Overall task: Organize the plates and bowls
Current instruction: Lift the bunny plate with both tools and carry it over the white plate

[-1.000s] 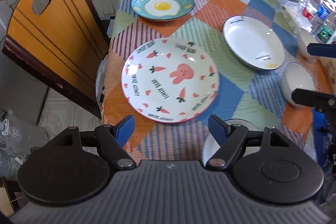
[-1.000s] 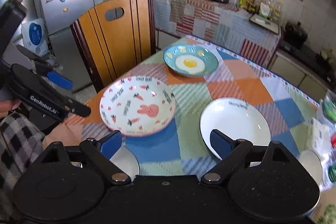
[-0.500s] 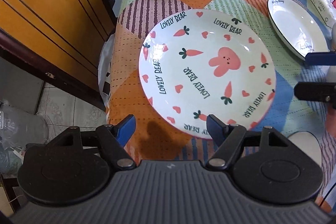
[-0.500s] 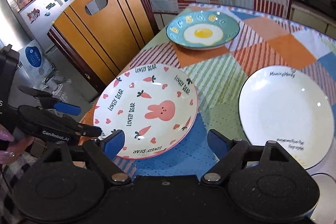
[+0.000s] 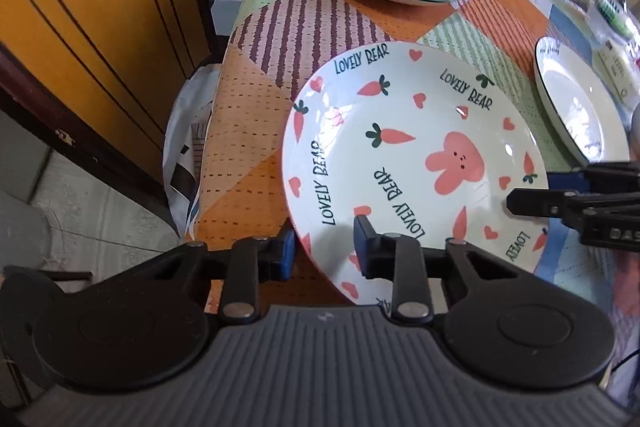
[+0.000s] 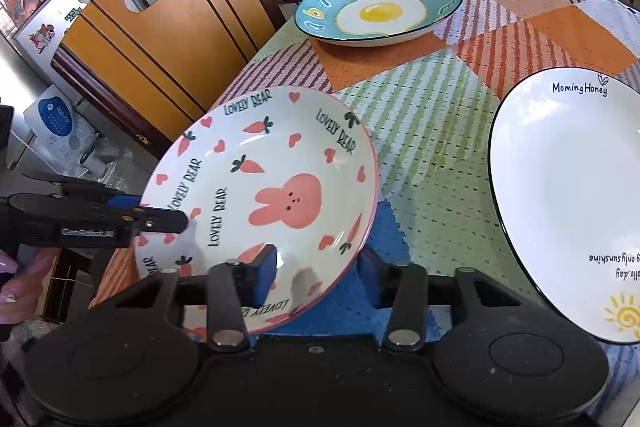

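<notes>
A white bunny plate (image 5: 400,167) printed with carrots and "LOVELY BEAR" sits near the table's corner. My left gripper (image 5: 324,247) straddles its near-left rim, one blue pad outside and one on the inner wall; its jaws are closing and touch the rim. My right gripper (image 6: 320,267) closes the same way on the opposite rim of the bunny plate (image 6: 272,187), and that side looks slightly raised. Each gripper shows in the other's view: the right gripper (image 5: 532,203) and the left gripper (image 6: 160,219).
A teal fried-egg plate (image 6: 380,11) lies at the far side of the patchwork tablecloth (image 6: 432,131). A white "Morning Honey" plate (image 6: 568,195) lies to the right. A wooden chair (image 6: 168,39) stands against the table's left edge. A hand (image 6: 16,287) holds the left gripper.
Both grippers dropped towards the bunny plate and moved onto its opposite rims. Their jaws went from wide apart to narrow around the rim.
</notes>
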A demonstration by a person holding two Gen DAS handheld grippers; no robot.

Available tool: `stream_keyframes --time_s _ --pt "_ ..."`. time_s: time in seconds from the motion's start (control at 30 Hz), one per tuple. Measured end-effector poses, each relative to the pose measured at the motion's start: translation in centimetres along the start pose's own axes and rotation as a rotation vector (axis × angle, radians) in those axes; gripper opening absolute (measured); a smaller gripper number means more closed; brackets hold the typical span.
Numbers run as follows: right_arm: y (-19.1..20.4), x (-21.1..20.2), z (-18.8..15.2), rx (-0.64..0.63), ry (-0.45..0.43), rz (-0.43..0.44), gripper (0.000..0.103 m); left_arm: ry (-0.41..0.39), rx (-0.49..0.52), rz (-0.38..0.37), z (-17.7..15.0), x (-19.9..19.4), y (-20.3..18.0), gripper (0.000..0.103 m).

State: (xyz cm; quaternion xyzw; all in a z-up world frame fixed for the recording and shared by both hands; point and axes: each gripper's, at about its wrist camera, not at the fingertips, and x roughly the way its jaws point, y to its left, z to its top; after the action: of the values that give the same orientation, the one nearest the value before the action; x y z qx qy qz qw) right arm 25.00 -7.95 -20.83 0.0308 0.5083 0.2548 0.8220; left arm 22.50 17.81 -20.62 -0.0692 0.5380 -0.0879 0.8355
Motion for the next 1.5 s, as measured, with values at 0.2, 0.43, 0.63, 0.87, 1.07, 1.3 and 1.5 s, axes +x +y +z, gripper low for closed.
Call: stream_keyframes --time_s 0.2,0.43,0.63,0.87,1.07,1.3,1.5 --pt "-1.9 0.8 -0.3 0.050 -0.029 0.084 0.024 -0.016 -0.029 0.007 -0.2 0.2 -0.2 0.027" --pt "-2.0 -0.9 0.1 -0.015 -0.016 0.106 0.024 -0.005 0.043 -0.014 -0.4 -1.7 -1.7 0.027" --pt "-2.0 -6.0 0.7 -0.018 -0.073 0.092 0.023 -0.048 0.091 -0.038 0.1 -6.4 -4.7 0.027" --pt "-1.8 -12.5 0.9 -0.037 -0.149 0.057 0.024 -0.097 0.152 -0.050 1.5 -11.0 -8.7 0.027" --pt "-3.1 -17.0 0.7 -0.042 -0.185 0.012 0.024 -0.101 0.186 -0.080 2.7 -12.7 -12.4 0.027" --pt "-5.9 -20.0 0.1 -0.015 -0.201 -0.040 0.024 -0.102 0.219 -0.115 3.6 -11.6 -16.5 0.027" --pt "-9.0 -20.2 -0.2 0.022 -0.206 -0.083 0.024 -0.082 0.236 -0.141 4.8 -9.3 -19.3 0.028"
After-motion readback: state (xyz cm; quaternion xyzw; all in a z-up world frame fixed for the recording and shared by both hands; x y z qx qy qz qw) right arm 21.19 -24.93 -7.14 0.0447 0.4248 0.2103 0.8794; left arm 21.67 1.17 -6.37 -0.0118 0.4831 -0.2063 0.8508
